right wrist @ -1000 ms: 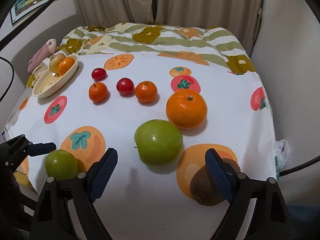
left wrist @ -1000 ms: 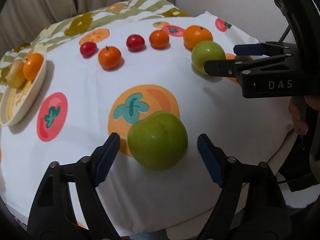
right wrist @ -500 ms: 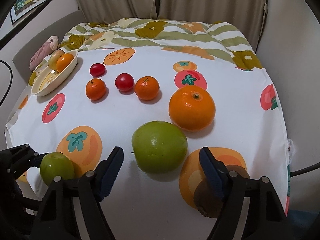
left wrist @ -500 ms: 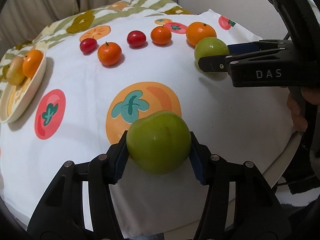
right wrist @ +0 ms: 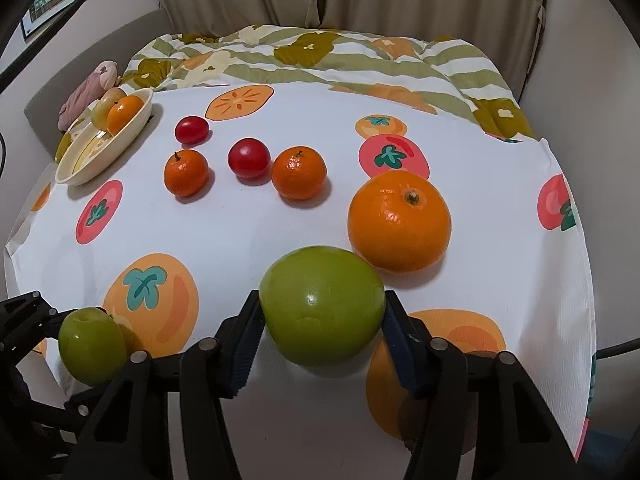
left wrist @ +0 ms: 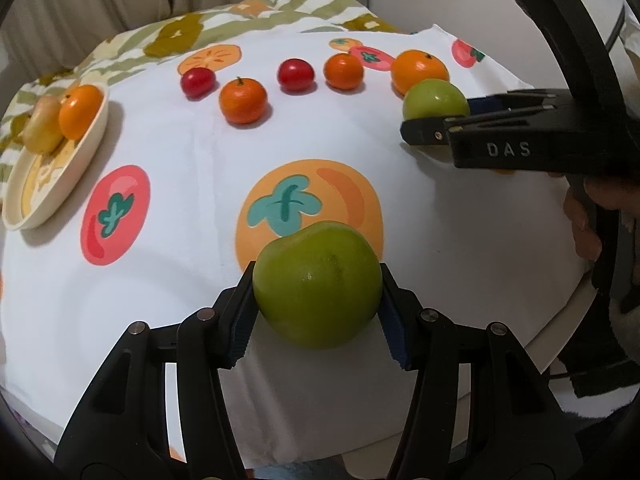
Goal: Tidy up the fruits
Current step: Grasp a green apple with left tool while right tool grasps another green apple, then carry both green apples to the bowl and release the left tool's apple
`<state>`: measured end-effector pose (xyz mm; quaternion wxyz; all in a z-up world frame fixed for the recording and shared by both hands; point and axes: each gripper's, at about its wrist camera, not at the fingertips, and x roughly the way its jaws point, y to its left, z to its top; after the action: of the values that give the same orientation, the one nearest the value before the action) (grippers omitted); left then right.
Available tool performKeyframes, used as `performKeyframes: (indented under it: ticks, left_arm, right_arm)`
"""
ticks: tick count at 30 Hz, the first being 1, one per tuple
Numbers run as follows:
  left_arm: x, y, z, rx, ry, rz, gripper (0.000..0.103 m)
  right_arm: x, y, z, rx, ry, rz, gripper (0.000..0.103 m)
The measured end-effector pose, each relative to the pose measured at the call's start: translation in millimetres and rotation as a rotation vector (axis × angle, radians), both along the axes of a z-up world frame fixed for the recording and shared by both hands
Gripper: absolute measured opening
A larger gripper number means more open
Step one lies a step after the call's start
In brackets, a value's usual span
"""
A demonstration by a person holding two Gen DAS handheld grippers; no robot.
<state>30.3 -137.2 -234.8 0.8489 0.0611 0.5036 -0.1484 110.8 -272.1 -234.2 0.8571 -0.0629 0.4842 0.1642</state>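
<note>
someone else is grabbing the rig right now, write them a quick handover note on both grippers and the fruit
Left hand-held gripper: shut on the smaller green apple near the table's front edge.
Right hand-held gripper: shut on the larger green apple, next to the big orange.
Bowl, far left: holds an orange and a yellowish fruit.
Loose on the cloth: big orange, two mandarins, two red fruits.
Done: both apples gripped. Left: bring them and probably the loose fruit to the bowl.
</note>
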Motion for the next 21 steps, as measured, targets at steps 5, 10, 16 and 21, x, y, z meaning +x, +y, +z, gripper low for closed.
performKeyframes:
  ticks: [5, 10, 16, 21]
  left_arm:
    - [3, 11, 7, -0.005, -0.017, 0.019, 0.059]
    - [3, 25, 20, -0.003, -0.051, 0.037, 0.059]
    - [5, 46, 42, 0.000, -0.094, 0.050, 0.059]
    - [8, 68, 62, 0.002, -0.129, 0.058, 0.059]
  right_arm:
    - [-3, 7, 2, 0.012, -0.002, 0.012, 0.053]
    - [-5, 17, 10, 0.034, -0.016, 0.019, 0.053]
    - [-4, 35, 27, 0.052, -0.039, 0.025, 0.053]
    - [-5, 57, 46, 0.059, -0.063, 0.033, 0.053]
